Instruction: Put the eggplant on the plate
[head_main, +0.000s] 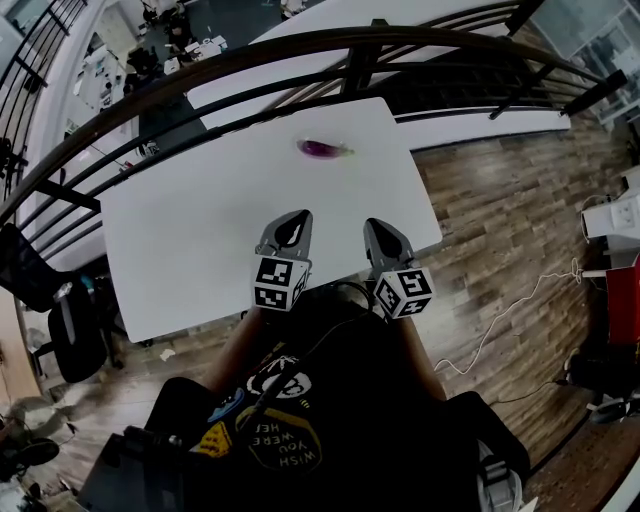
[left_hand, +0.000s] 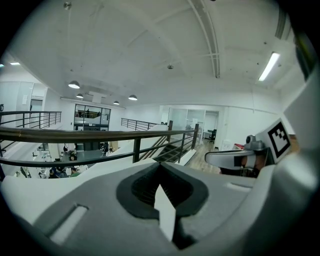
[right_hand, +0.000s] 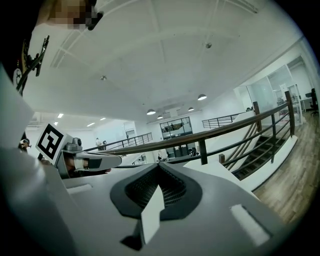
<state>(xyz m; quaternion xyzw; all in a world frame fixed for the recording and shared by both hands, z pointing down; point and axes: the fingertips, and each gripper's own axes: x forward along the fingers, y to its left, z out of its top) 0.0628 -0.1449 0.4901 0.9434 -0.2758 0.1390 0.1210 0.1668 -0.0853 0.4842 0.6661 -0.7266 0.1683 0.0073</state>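
At the near edge of the white rectangular table (head_main: 180, 220), the grey left gripper (head_main: 297, 216) and right gripper (head_main: 379, 226) hover side by side, both with jaws closed and empty. The small purple eggplant (head_main: 323, 149) lies near the table's far edge.

One table (head_main: 190, 230), seemingly one eggplant (head_main: 325, 149), and two grippers: left gripper (head_main: 290, 218), right gripper (head_main: 379, 227).

Purple eggplant (head_main: 324, 149) flat on white table (head_main: 200, 220)
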